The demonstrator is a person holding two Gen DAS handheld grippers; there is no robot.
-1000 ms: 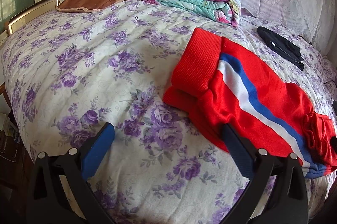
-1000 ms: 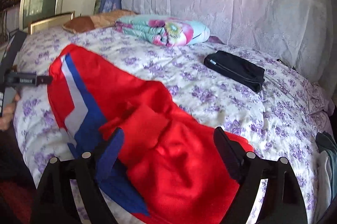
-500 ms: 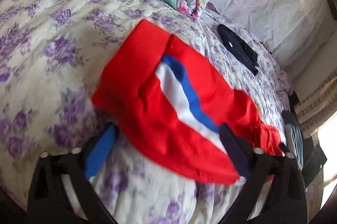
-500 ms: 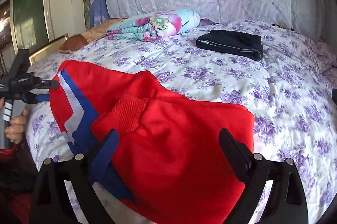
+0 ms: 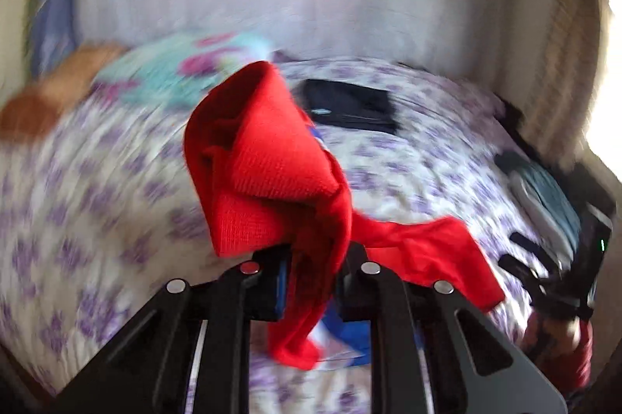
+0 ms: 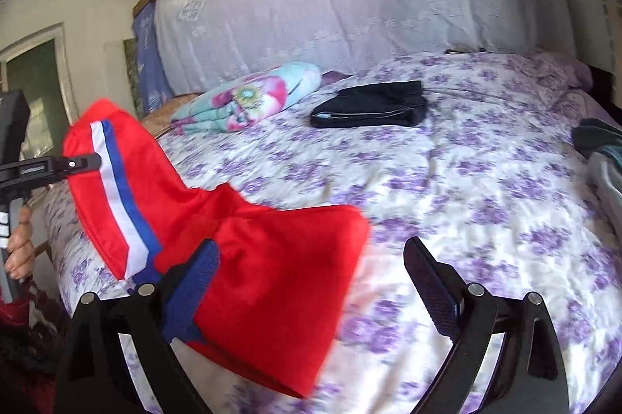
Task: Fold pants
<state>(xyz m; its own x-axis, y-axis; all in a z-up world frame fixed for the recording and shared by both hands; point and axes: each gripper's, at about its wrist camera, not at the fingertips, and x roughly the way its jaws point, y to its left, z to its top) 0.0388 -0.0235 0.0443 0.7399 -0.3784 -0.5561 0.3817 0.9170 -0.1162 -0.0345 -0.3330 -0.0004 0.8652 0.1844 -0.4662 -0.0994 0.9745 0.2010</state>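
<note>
Left gripper (image 5: 313,282) clamped tight on red pants (image 5: 272,157), waistband end lifted off the bed (image 5: 97,188), fabric bunched & draping over the jaws. Right gripper (image 6: 311,270) jaws wide apart, nothing pinched; L finger (image 6: 194,278) lies on the cloth. Hand (image 6: 19,247) at bed edge grips the left handle. Pants w/ white-blue stripe, other end flat on bed.

One pair of red knit pants with a white-and-blue side stripe (image 6: 163,180). One black folded garment with a zip (image 6: 373,105). One rolled turquoise blanket with pink flowers (image 6: 248,101). One bed in a white sheet printed with purple flowers (image 6: 447,188). One brown pillow (image 5: 50,91). Two black grippers: the left gripper (image 5: 315,270) and the right gripper (image 6: 311,274), each with two fingers.
</note>
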